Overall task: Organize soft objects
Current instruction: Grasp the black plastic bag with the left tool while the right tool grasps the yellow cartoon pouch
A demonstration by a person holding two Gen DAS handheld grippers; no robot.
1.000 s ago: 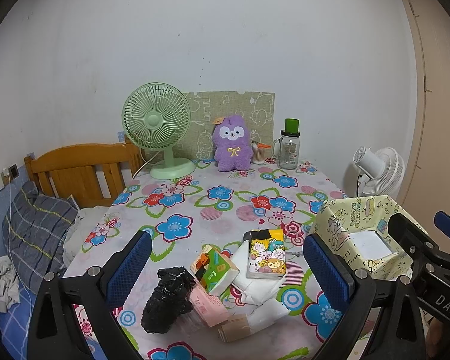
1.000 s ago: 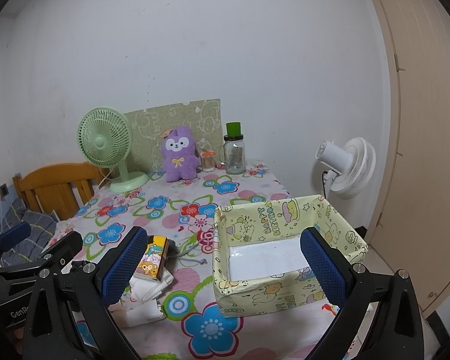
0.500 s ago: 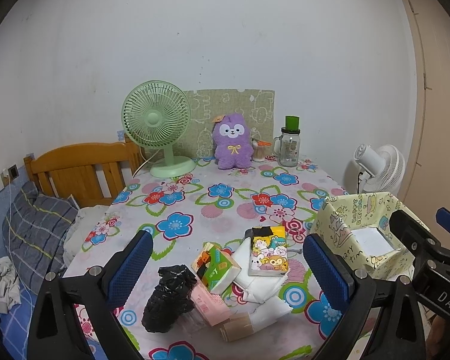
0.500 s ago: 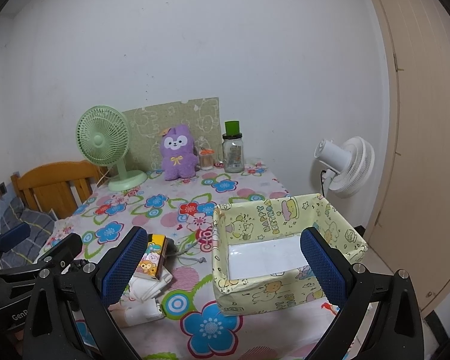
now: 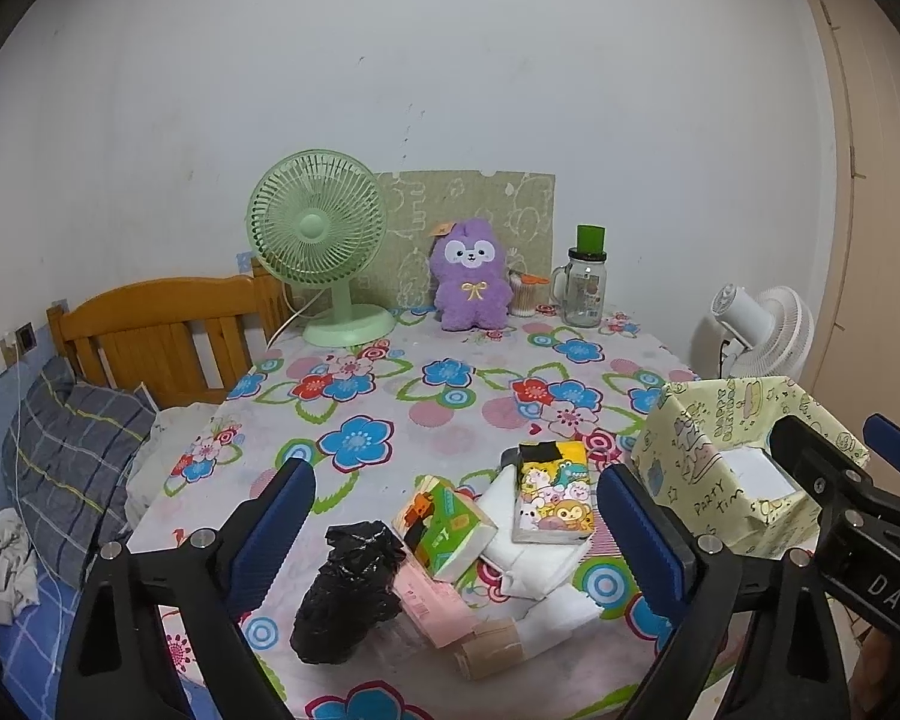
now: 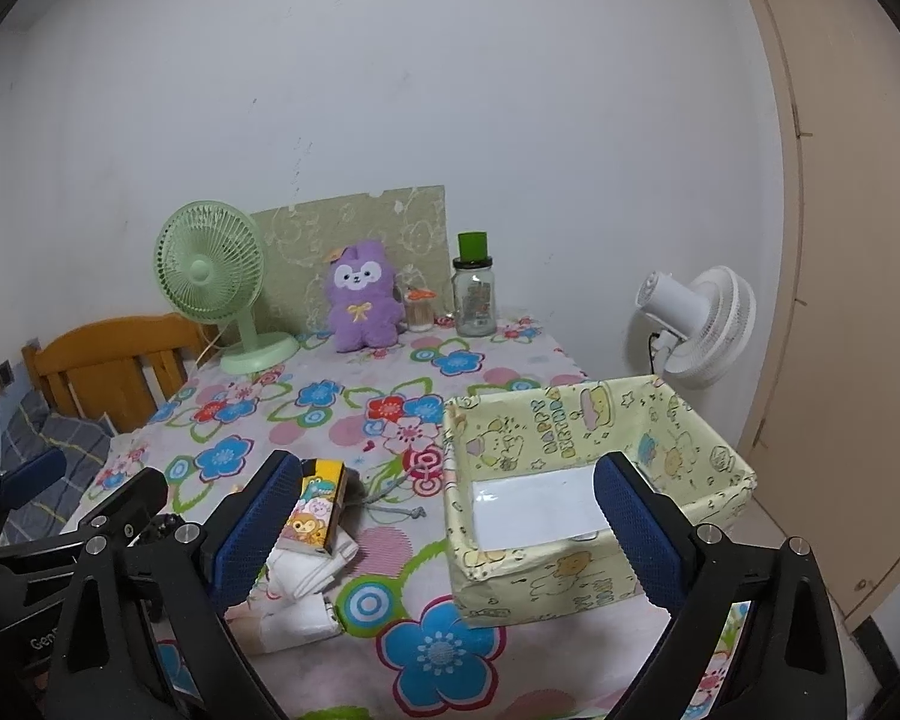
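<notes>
White tablecloth (image 5: 390, 414) with blue, red and pink flowers, pale yellow box (image 6: 576, 420) with cartoon print, purple plush toy (image 5: 471, 273), mint green fan (image 5: 318, 228), black crumpled bag (image 5: 348, 591), green tissue pack (image 5: 447, 528), yellow cartoon pack (image 5: 552, 492), pink pack (image 5: 435, 597).

Both wrist cameras looked from the near edge across the floral table (image 5: 390, 396), slightly downward; left stood nearer the left, both sharing the purple plush (image 6: 363, 300).

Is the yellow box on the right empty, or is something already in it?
Empty as far as visible: the yellow box shows only its bare white bottom in the right wrist view; the soft packs lie outside on the tablecloth.
</notes>
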